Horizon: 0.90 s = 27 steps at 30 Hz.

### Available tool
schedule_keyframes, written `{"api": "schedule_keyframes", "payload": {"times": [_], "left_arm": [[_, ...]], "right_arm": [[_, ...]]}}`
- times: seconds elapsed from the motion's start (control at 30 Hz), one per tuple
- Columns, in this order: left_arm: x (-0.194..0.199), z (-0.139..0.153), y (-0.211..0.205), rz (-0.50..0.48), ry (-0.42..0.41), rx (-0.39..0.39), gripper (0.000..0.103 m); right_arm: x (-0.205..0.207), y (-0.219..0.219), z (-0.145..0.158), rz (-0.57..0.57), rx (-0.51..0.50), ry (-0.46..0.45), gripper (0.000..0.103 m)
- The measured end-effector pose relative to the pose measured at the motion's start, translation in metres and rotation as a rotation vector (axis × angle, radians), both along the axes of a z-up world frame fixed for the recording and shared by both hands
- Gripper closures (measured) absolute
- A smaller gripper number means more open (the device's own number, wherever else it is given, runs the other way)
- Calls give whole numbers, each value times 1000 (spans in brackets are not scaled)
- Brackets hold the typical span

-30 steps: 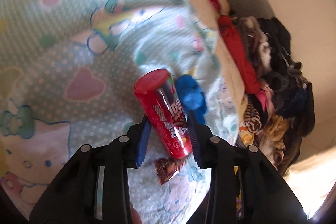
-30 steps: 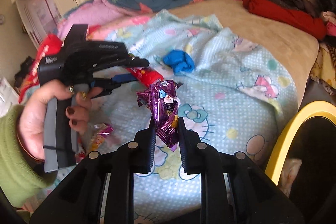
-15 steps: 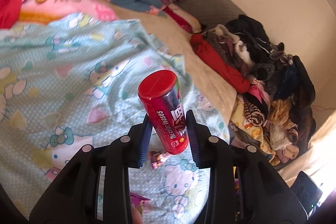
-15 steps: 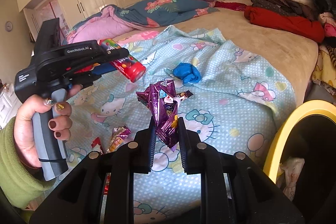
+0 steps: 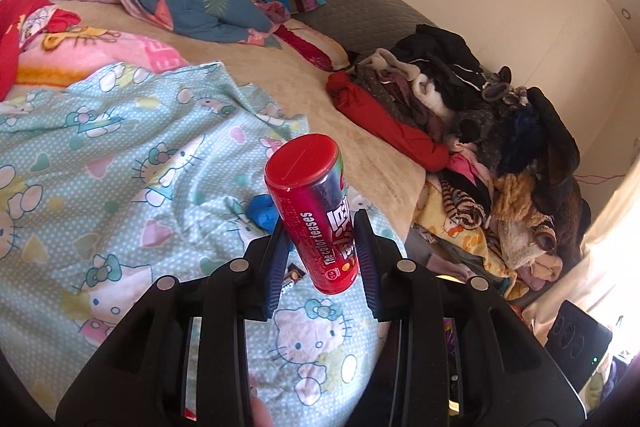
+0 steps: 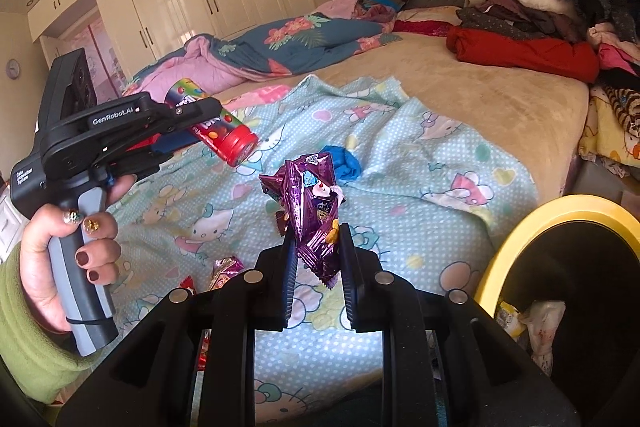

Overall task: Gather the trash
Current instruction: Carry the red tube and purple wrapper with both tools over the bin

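Red-capped candy tube [image 5: 316,215] sits clamped between the blue-padded fingers [image 5: 276,267] of the left gripper [image 5: 320,247]; jaws closed onto its lower body, cap end tilted up and away from the camera, tube held in the air above the bed. From the right wrist view the same tube [image 6: 218,131] sticks out of the left gripper [image 6: 192,135] with its cap pointing down-right, and the left hand [image 6: 68,259] wraps the grey handle.

Right gripper [image 6: 316,247] is pinched narrow on a crumpled purple foil wrapper [image 6: 312,207]; the wrapper stands up out of the jaws, clear of the sheet.

Both items hang over the light-blue cartoon-cat sheet [image 5: 120,167] on the bed. Loose on that sheet: a blue crumpled wad [image 6: 342,163] just beyond the purple wrapper, also seen just left of the tube in the left wrist view [image 5: 260,211]; a pink-gold wrapper [image 6: 226,267] and a red wrapper [image 6: 187,283] near the right gripper's left finger.

Yellow-rimmed bin [image 6: 560,211] with a dark liner is at the bed edge, to the right of the right gripper; some pale trash is visible inside it. Clothes pile [image 5: 480,115] lies along the far side of the bed.
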<state>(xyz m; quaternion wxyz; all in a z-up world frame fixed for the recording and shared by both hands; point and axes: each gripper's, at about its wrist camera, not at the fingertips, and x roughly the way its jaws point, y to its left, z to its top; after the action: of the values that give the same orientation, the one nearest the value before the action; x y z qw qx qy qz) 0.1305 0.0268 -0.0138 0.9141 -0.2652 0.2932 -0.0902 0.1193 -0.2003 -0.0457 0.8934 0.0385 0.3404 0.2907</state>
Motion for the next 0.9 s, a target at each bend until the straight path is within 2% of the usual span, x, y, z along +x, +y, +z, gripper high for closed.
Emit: {"api": "schedule_keyframes", "payload": {"times": [0.9], "left_arm": [[-17, 20, -50, -107, -40, 69, 78]], "right_arm": [[-15, -49, 22, -85, 59, -39, 84]]}}
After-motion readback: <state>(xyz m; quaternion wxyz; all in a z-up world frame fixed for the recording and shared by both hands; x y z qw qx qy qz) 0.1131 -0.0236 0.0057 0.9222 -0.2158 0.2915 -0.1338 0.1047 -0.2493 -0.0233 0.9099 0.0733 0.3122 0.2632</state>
